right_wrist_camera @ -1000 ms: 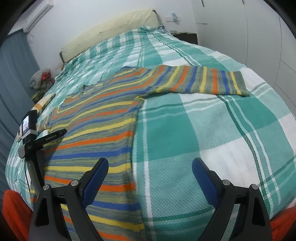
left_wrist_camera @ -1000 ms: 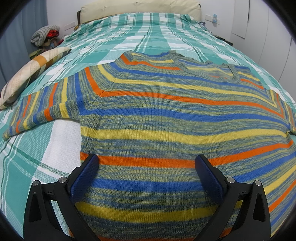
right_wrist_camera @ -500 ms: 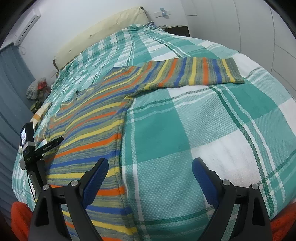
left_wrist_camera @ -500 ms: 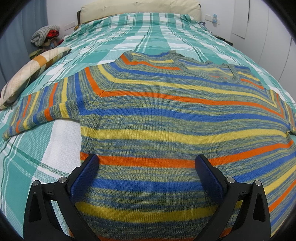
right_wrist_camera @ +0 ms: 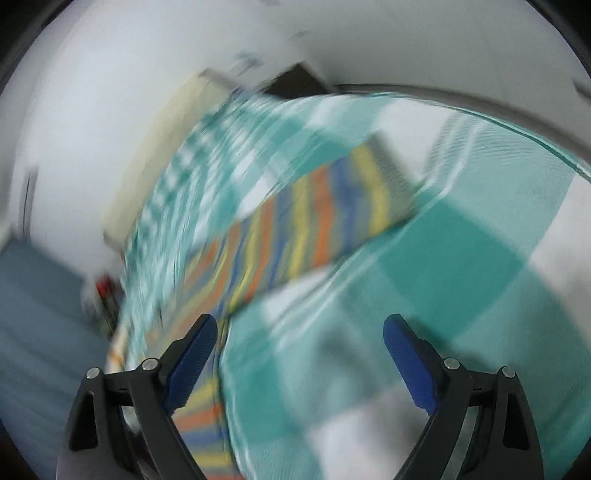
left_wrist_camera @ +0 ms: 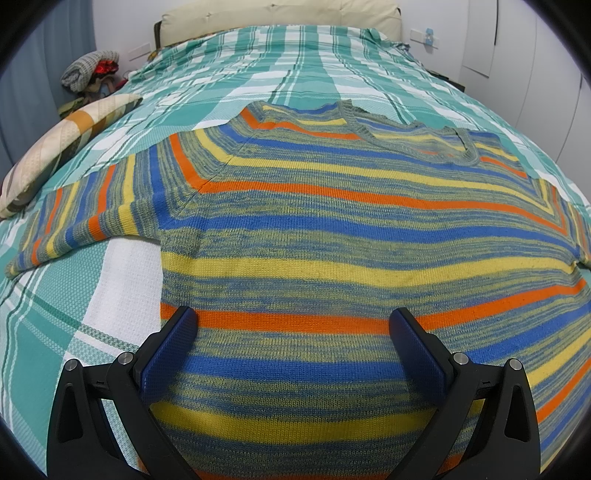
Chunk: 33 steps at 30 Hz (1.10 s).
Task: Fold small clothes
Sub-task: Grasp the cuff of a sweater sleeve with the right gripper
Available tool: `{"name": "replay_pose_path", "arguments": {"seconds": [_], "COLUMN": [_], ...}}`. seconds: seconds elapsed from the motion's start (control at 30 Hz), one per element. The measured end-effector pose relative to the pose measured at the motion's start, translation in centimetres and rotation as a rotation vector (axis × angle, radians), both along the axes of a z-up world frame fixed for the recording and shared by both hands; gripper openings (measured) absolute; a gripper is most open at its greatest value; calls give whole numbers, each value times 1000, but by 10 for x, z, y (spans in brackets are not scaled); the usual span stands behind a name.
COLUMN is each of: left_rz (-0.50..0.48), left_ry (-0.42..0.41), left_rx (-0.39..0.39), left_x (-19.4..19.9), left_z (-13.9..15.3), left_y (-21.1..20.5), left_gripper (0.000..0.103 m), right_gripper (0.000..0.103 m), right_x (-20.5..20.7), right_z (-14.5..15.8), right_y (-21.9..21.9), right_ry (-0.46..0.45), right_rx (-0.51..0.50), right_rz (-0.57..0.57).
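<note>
Item: striped sweater (left_wrist_camera: 332, 236), knitted, bands of blue, yellow and orange. Location: spread flat, front up, on the bed (left_wrist_camera: 295, 62), over a green and white checked bedspread (left_wrist_camera: 48, 302). Neckline towards the headboard (left_wrist_camera: 280, 14); hem nearest the person. One sleeve (left_wrist_camera: 85, 225) lies out to the side in the left wrist view; the other sleeve (right_wrist_camera: 325, 218) lies out across the bedspread in the right wrist view.

Left gripper (left_wrist_camera: 291, 332): jaws wide apart, nothing between the pads, poised over the lower body of the sweater near its side edge. Whether the tips touch the knit cannot be told.

Right gripper (right_wrist_camera: 299, 343): jaws wide apart, empty. Its view is heavily smeared and tilted; the sweater's side edge runs just beside one fingertip, with bare bedspread under the rest.

Condition: no fold yet made, judging by the flat lay.

Hazards, as judged:
- A fast, tilted approach by the right gripper may overshoot the sleeve or edge and pinch bedspread together with knit, dragging the cover up.
- Loose knit is likely to stretch and sag; a grip on one layer only would leave the back layer behind and skew the fold.
- A pull from one side while the other is unheld may slide the whole sweater across the smooth bedspread.
- Soft mattress gives under pressure, so a shallow pinch may slip off.

Nearby: pillow (left_wrist_camera: 62, 155) at the bed's side, well apart from the sweater.
</note>
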<state>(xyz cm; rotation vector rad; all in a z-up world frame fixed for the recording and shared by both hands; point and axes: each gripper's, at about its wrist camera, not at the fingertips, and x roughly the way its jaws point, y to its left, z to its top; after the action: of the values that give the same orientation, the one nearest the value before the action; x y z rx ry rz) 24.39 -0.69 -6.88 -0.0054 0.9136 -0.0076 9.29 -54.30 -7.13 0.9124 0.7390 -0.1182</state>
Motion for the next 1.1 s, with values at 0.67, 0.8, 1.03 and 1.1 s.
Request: {"name": "replay_pose_path", "arguments": {"seconds": [0.67, 0.8, 1.03, 1.1], "left_rz": [-13, -10, 20, 77], "left_ry": [55, 29, -143, -156], "left_rx": [-33, -129, -178, -203], "left_x": [-5, -42, -118, -132], "left_z": [11, 40, 70, 60], "left_y": [9, 27, 74, 97], "left_gripper": [101, 101, 101, 101], "right_gripper": [8, 7, 7, 7], "right_x": [100, 103, 147, 167], "right_z": [-34, 15, 134, 149], "right_y": [-96, -68, 50, 98], "right_ry": [111, 57, -94, -116], "right_rx": [80, -53, -183, -143], "right_rz": [28, 99, 404, 478]}}
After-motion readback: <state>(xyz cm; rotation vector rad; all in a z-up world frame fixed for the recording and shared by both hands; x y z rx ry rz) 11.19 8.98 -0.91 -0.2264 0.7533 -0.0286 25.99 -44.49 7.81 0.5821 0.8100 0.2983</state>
